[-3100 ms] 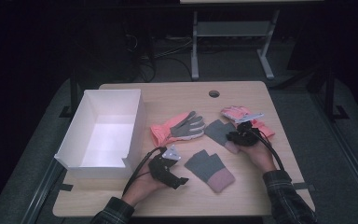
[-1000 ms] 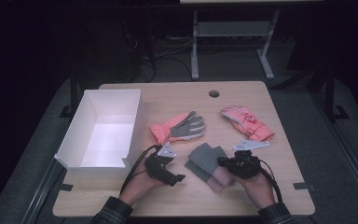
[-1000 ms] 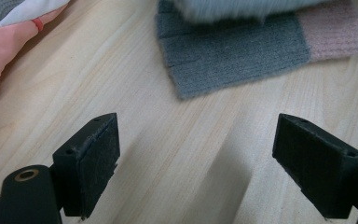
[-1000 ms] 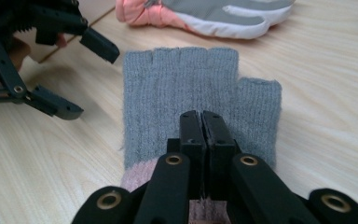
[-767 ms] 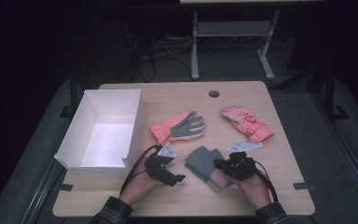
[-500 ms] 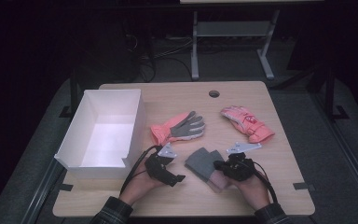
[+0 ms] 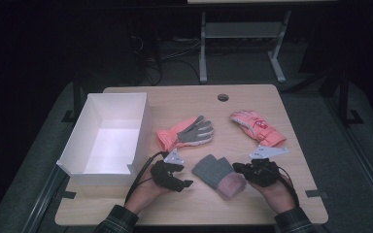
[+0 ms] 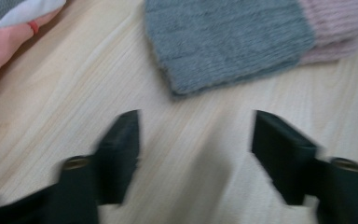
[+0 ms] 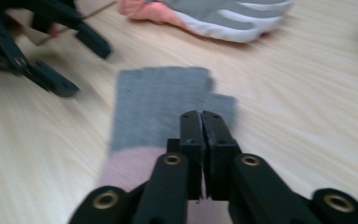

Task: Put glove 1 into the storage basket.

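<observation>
While the right gripper (image 7: pixel 239 170) sits at the lower centre-right of the high view with its jaws pressed flat together, we read it as pinning or dragging the grey and pink mitten (image 7: pixel 218 175) rather than carrying it — in the right gripper view the closed tips (image 9: pixel 200 122) lie on top of the grey knit (image 9: pixel 158 107), and we cannot tell whether any cloth is caught between them. The mitten lies flat on the table (image 7: pixel 301 194), low in the frame between the 2 hands, pink cuff toward the bottom edge.

The left gripper (image 7: pixel 188 183) waits just left of it, jaws apart with only bare wood between them (they have just been closing from their widest). In the left gripper view the mitten's grey edge (image 8: pixel 223 42) is close ahead of the tips, untouched — we judge this as lining up for a grab at that edge.

The orange and grey glove (image 7: pixel 187 132) and the pink glove (image 7: pixel 257 127) rest higher up, well apart from both grippers. At the left of the high view stands the white box (image 7: pixel 73 155), open-topped, plausibly where the gloves are bound.
</observation>
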